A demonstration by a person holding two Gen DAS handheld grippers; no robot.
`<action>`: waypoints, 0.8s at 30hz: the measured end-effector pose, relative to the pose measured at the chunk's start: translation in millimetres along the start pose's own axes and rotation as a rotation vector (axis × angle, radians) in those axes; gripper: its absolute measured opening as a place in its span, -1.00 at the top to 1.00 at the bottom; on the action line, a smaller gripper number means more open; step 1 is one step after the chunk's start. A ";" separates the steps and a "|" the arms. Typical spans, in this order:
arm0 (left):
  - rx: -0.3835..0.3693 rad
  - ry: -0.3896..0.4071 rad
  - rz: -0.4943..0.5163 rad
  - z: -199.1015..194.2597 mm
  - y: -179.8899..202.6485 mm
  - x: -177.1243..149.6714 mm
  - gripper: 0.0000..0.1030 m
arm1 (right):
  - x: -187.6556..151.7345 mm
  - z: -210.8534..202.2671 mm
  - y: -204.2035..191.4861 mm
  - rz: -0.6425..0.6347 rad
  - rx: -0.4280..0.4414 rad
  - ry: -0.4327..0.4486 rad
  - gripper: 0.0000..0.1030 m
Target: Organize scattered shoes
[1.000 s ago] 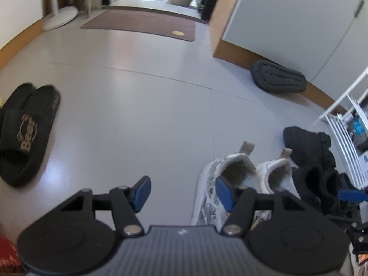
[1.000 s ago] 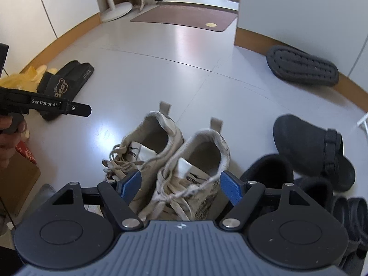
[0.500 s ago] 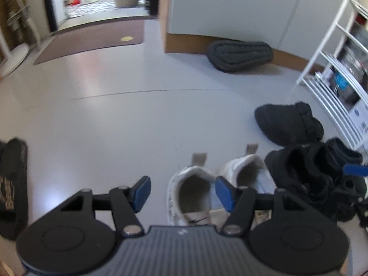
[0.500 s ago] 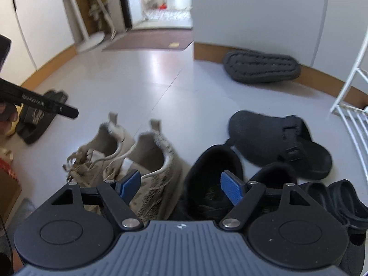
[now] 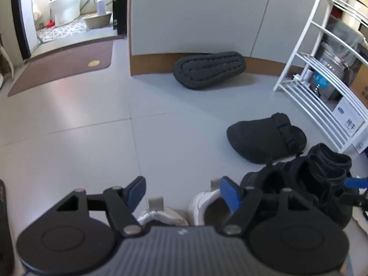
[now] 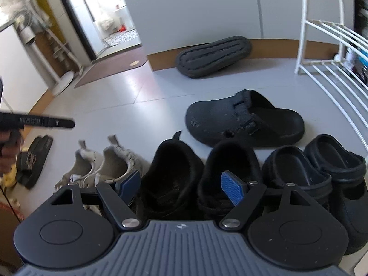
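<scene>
A row of shoes stands heel-first on the grey floor. My left gripper (image 5: 184, 193) hovers over the heels of the white sneakers (image 5: 207, 204). Its jaws are opening and the pads touch nothing. My right gripper (image 6: 180, 187) is open above the pair of black sneakers (image 6: 170, 172), with neither pad pressing on them. Left of that pair stand the white sneakers (image 6: 115, 161); right of it sits a pair of dark clogs (image 6: 296, 168). A single black clog (image 6: 243, 119) lies behind the row. A dark slipper (image 6: 214, 55) lies sole up against the wall.
A white wire rack (image 6: 333, 69) stands at the right, close to the clogs. Black slides (image 6: 34, 158) lie far left, below the left gripper (image 6: 46, 122) and a person's hand (image 6: 9, 147). A brown mat (image 5: 62, 66) lies before a doorway. A fan (image 6: 25, 34) stands at the left wall.
Both grippers swung to the right along the row. The right one went from over the white sneakers to over the black sneakers. The left one's jaws stand wider.
</scene>
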State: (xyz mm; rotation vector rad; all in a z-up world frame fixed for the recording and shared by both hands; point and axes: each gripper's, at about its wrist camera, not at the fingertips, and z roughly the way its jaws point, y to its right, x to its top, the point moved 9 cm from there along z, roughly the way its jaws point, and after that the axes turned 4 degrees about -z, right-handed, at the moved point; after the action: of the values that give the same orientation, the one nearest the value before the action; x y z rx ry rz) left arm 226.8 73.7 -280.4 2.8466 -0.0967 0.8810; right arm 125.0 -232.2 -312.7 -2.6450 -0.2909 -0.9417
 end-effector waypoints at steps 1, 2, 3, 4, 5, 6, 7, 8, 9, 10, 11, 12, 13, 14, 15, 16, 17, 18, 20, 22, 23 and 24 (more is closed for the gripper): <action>-0.001 -0.002 0.006 -0.9 0.1 -0.1 -0.43 | -1.9 1.7 2.1 0.001 -0.005 -0.009 -0.58; 0.001 -0.004 0.028 -0.1 1.5 0.6 -0.43 | -4.2 3.5 3.9 0.000 -0.010 -0.019 -0.58; 0.005 -0.004 0.047 0.7 2.9 2.1 -0.43 | -5.8 4.5 4.7 -0.002 -0.014 -0.024 -0.58; 0.009 -0.003 0.066 1.4 4.2 3.7 -0.44 | -6.8 4.9 5.7 0.000 -0.016 -0.025 -0.58; -0.002 -0.008 0.082 5.7 8.9 8.6 -0.45 | -7.4 4.9 6.9 0.004 -0.016 -0.025 -0.58; -0.013 -0.013 0.087 7.9 12.1 10.7 -0.45 | -7.6 4.9 7.7 0.009 -0.016 -0.024 -0.58; -0.033 -0.025 0.102 11.8 18.5 13.6 -0.45 | -7.2 4.8 8.0 0.012 -0.016 -0.022 -0.58; -0.054 -0.037 0.120 15.9 25.5 16.6 -0.45 | -6.6 4.5 8.0 0.013 -0.016 -0.019 -0.58; -0.074 -0.050 0.138 20.0 32.4 19.5 -0.45 | -5.9 3.9 7.7 0.012 -0.016 -0.014 -0.58; -0.084 -0.056 0.154 22.1 37.9 21.8 -0.45 | -5.6 3.2 7.4 0.007 -0.016 -0.013 -0.58; -0.093 -0.052 0.178 25.3 47.2 28.0 -0.46 | -5.6 2.4 7.4 0.003 -0.016 -0.011 -0.58; -0.102 -0.046 0.203 28.8 57.1 34.9 -0.48 | -5.6 1.4 7.8 0.001 -0.017 -0.009 -0.58; -0.111 -0.041 0.229 32.2 66.9 41.7 -0.49 | -5.8 0.8 8.7 0.001 -0.019 -0.007 -0.58; -0.125 -0.032 0.251 36.7 80.2 49.4 -0.49 | -6.1 0.5 10.1 0.005 -0.022 -0.006 -0.58; -0.141 -0.016 0.280 45.4 100.9 61.5 -0.49 | -6.4 0.4 11.7 0.011 -0.024 -0.006 -0.58; -0.155 -0.007 0.292 50.8 113.1 67.5 -0.49 | -6.7 0.2 13.9 0.017 -0.027 -0.007 -0.58; -0.167 -0.004 0.295 56.7 123.7 73.5 -0.49 | -6.9 0.1 16.6 0.024 -0.031 -0.007 -0.58; -0.180 -0.001 0.297 62.9 134.3 79.7 -0.49 | -7.2 0.0 19.3 0.031 -0.035 -0.007 -0.58; -0.204 0.004 0.307 75.5 157.6 91.0 -0.49 | -7.6 -0.4 25.4 0.064 -0.036 -0.012 -0.58; -0.213 0.003 0.305 84.3 170.5 95.2 -0.50 | -6.3 -2.3 30.0 0.095 -0.026 -0.010 -0.58; -0.218 -0.001 0.297 90.3 177.2 98.2 -0.50 | -4.5 -4.0 32.1 0.102 -0.028 -0.004 -0.58; -0.223 -0.004 0.290 96.3 183.9 101.3 -0.50 | -2.1 -6.5 34.6 0.108 -0.030 0.006 -0.58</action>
State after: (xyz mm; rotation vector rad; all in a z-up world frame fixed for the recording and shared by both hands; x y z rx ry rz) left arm 343.8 -125.4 -276.9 2.6643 -0.5819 0.8534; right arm 129.8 -266.9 -317.2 -2.6543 -0.1313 -0.9264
